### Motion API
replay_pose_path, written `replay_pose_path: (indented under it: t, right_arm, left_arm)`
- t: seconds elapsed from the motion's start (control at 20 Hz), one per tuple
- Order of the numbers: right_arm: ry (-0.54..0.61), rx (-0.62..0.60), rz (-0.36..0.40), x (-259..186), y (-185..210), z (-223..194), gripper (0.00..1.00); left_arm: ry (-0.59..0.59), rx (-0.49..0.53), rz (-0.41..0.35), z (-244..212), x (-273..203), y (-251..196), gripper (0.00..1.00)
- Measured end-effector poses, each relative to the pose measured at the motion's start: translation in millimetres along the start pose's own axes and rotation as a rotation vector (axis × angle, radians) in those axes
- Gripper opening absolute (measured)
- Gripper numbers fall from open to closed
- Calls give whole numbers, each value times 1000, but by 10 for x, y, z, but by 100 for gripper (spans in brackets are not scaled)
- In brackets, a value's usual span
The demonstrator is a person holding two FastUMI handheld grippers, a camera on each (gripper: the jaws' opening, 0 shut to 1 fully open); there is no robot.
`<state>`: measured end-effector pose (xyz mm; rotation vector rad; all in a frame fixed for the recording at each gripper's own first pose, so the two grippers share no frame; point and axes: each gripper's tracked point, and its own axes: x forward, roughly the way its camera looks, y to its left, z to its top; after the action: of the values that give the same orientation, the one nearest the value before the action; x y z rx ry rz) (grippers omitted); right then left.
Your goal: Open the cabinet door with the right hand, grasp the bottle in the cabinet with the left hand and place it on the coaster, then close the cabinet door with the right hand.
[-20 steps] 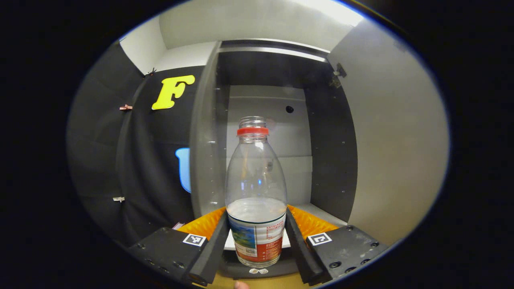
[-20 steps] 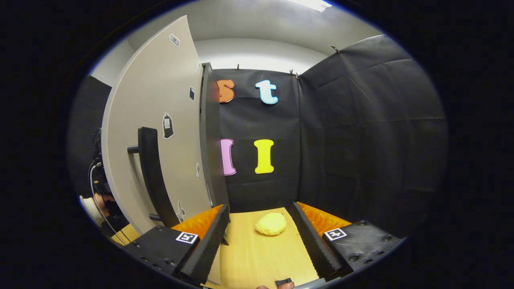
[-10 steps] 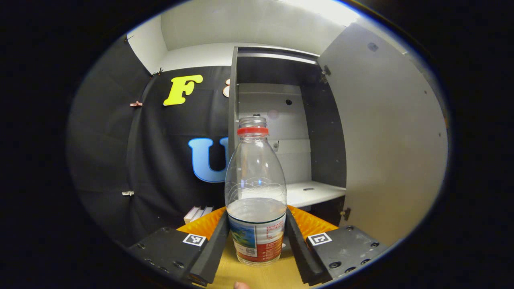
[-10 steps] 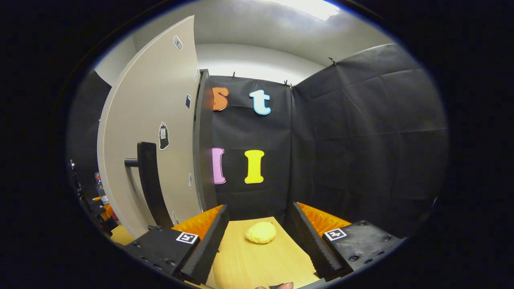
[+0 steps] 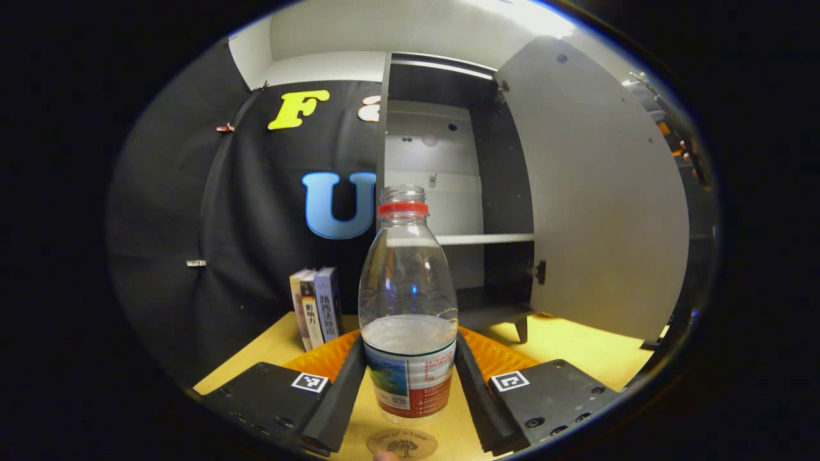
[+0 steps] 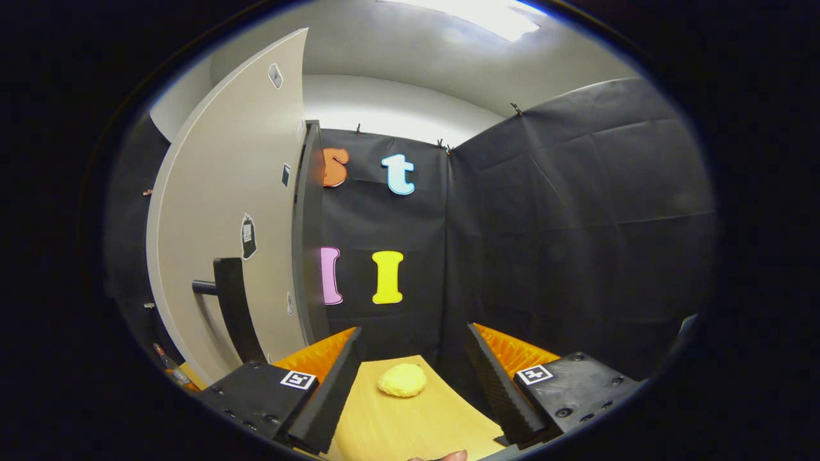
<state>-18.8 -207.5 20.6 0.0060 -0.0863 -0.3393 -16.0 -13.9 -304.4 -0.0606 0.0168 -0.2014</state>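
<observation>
In the left gripper view my left gripper (image 5: 410, 390) is shut on a clear plastic bottle (image 5: 408, 307) with a red neck ring, a little water and a coloured label. The bottle stands upright, held above the wooden table, with a round brown coaster (image 5: 402, 443) just below its base. Behind it the dark cabinet (image 5: 448, 186) stands open, its pale door (image 5: 602, 211) swung out to the right. In the right gripper view my right gripper (image 6: 413, 390) is open with nothing between its fingers, and the door (image 6: 230, 211) with its black handle (image 6: 234, 307) rises on the left.
Three books (image 5: 315, 306) stand upright on the table left of the cabinet. A white shelf (image 5: 480, 239) crosses the cabinet's inside. A yellow lump (image 6: 401, 380) lies on the table ahead of the right gripper. Black cloth walls close in behind and to the right.
The left gripper has drawn the bottle back out of the cabinet and down toward the table; books and coaster came into sight. The right gripper has drifted slightly, staying open.
</observation>
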Motion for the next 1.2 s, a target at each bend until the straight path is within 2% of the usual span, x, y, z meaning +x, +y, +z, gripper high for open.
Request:
replay_pose_path:
  t: [0.3,0.55,0.85,1.0,1.05,1.15,1.2]
  right_arm:
    - [37,67,-72,14,-175,-25,98]
    - [49,-28,-115,7,-296,-17,97]
    - [79,-87,-100,6,-202,-94,98]
    - [84,-82,-91,20,-139,-112,98]
    - [85,-80,-87,8,-132,-120,94]
    - [90,-71,-91,1,-163,-134,98]
    - [92,-58,-93,-9,-178,-130,94]
  left_arm:
    - [11,-29,-14,-603,-45,69,77]
    - [21,-36,15,-952,10,193,77]
    - [30,-32,9,-1081,5,152,79]
    - [34,-16,-1,-1071,-24,115,80]
    - [39,-12,-10,-1088,-31,95,81]
    - [53,-7,-15,-1108,-64,82,81]
    - [61,-8,-14,-1116,-75,79,81]
